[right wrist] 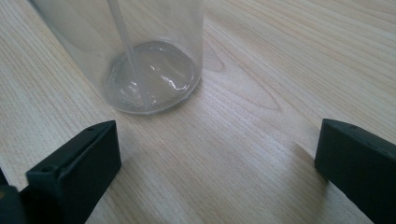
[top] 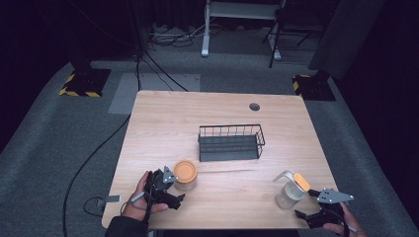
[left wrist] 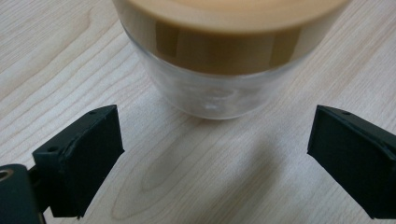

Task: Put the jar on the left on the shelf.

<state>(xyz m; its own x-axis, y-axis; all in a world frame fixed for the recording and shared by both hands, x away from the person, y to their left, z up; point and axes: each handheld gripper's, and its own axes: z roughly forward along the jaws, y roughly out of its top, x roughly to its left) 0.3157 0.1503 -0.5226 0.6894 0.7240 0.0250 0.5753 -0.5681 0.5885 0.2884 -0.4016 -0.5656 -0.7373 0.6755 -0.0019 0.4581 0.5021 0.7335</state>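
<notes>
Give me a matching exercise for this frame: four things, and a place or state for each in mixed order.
Things:
1. jar
2. bottle
3. wire basket
4. left gripper

Places or states:
a. mid-table, black
b. open, jaws short of the jar
c. near left, flat orange lid
d. near right, clear, straw inside

Pairs: 1-c, 2-d, 3-a, 4-b

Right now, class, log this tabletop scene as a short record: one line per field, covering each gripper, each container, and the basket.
left gripper: open, just short of the jar, not touching it
right gripper: open, just short of the bottle, not touching it
jar: clear, orange lid on, upright, near the table's front left
bottle: clear, orange-and-white cap, straw inside, upright, front right
basket: black wire, empty, mid-table
table: light wood, round hole near the far edge
</notes>
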